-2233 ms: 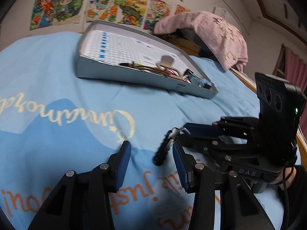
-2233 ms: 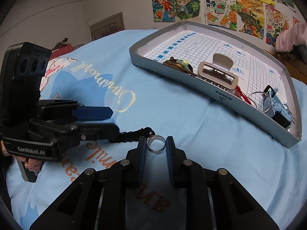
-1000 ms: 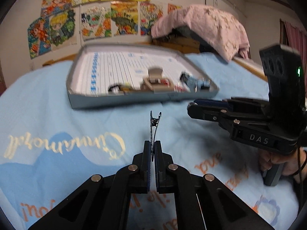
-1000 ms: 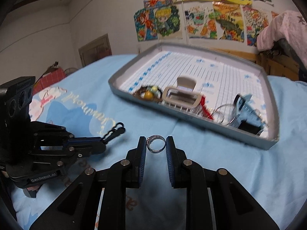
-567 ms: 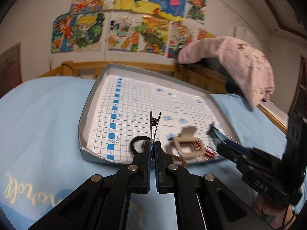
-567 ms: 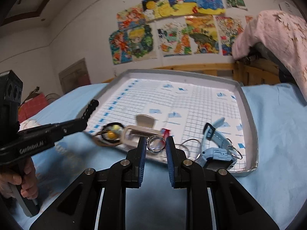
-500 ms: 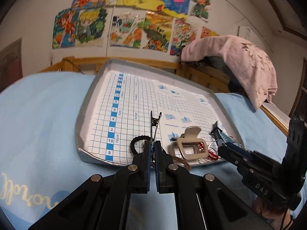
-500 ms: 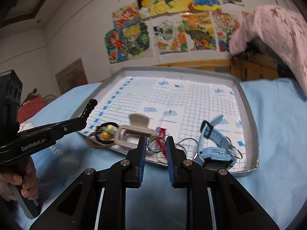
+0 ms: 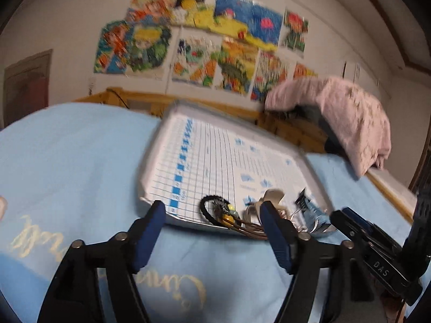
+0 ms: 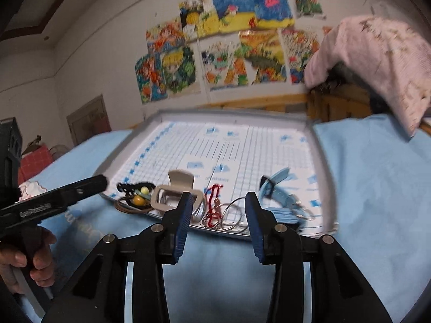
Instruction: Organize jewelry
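Observation:
A grey tray (image 9: 150, 161) lined with blue-and-white grid paper lies on the light blue bedspread; it also shows in the right wrist view (image 10: 320, 161). Along its near edge lie a black beaded bracelet (image 9: 212, 202), a yellow-bead hair tie (image 10: 138, 199), a beige claw clip (image 10: 177, 185), a red chain (image 10: 214, 202), silver rings (image 10: 234, 215) and a blue watch (image 10: 280, 196). My left gripper (image 9: 212, 226) is open and empty just before the tray's near left edge. My right gripper (image 10: 218, 212) is open and empty over the tray's near edge.
A wooden bed rail (image 9: 134, 99) runs behind the tray. A pink cloth (image 9: 350, 118) drapes over something at the back right. Colourful pictures (image 10: 223, 43) cover the wall. The blue bedspread (image 9: 67, 161) with printed lettering spreads left and right of the tray.
Both grippers have opened. The black bracelet has left my left gripper and lies in the tray. The silver ring has left my right gripper. Both views are blurred by motion.

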